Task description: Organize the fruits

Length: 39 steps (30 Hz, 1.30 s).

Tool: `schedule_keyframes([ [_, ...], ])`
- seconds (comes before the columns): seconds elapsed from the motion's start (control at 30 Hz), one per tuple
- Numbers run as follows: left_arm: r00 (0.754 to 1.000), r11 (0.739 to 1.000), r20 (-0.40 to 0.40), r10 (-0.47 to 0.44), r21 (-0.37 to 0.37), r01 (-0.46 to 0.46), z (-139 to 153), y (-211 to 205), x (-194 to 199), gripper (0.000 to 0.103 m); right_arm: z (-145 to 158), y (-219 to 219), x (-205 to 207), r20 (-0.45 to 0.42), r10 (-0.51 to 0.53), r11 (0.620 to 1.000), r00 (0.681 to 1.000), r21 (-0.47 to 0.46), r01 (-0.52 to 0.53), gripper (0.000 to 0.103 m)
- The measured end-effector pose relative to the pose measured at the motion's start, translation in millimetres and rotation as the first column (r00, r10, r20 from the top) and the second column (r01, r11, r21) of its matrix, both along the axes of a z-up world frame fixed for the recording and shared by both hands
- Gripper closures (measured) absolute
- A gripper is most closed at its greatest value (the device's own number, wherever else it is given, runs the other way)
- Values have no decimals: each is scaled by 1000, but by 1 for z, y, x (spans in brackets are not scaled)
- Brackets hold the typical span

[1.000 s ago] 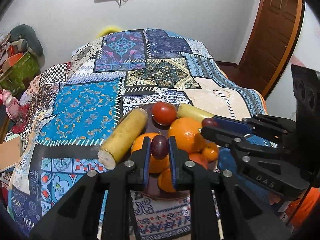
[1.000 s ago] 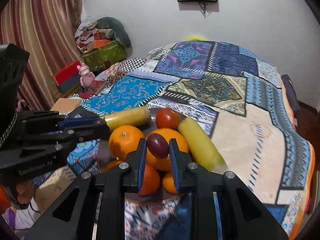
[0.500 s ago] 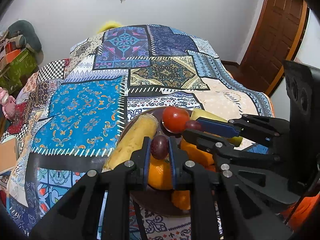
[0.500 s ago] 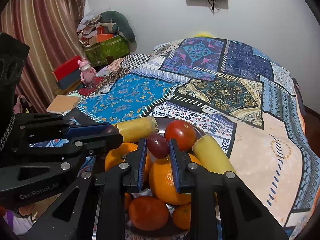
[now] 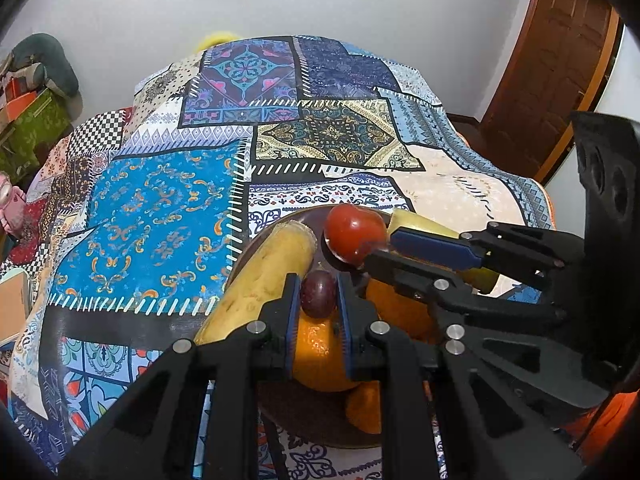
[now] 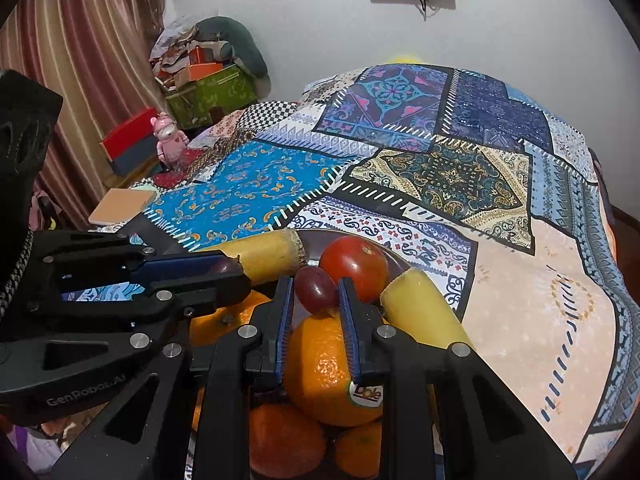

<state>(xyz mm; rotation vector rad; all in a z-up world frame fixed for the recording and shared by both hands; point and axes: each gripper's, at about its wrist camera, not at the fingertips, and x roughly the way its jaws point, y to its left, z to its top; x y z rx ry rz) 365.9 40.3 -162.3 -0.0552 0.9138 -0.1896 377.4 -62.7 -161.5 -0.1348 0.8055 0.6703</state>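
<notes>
a patchwork bedspread (image 5: 168,216) carries a dark plate (image 5: 304,420) of oranges, bananas and a tomato (image 6: 354,266). above it, the left gripper (image 5: 318,294) pinches one grape (image 5: 318,294), the right gripper (image 6: 316,290) pinches another grape (image 6: 316,288).

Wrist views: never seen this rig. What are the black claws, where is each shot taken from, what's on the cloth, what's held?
No robot here: a person holds one two-finger gripper in each hand, each with a fisheye camera looking along its fingers. One picture is from the left gripper, the other from the right gripper; each also sees its partner from the side. On the patchwork cloth sits a dark plate piled with oranges, a tomato and two yellow banana-like pieces. Each gripper is shut on a dark grape, the right one on its own grape, above the pile.
</notes>
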Motion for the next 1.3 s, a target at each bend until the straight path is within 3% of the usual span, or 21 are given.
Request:
schedule_keyframes([
  [0.6,998,998,36,52,20,-53,5,2,-17,76,11,-21,-11,10,-29,999,1000,15,29,82],
  [0.9,980,995,179,89,28,-95,56,0,-67,67,50,-33,-53,91,-46,999,995,22,44,82],
  [1.03,966,995,240,92,11,-97,81,-4,-97,67,76,-43,-83,131,-65,996,989,68,56,82],
  [1.3,909,996,408,81,4,-90,137,-16,-172,58,123,-64,-140,223,-141,982,965,158,107,80],
])
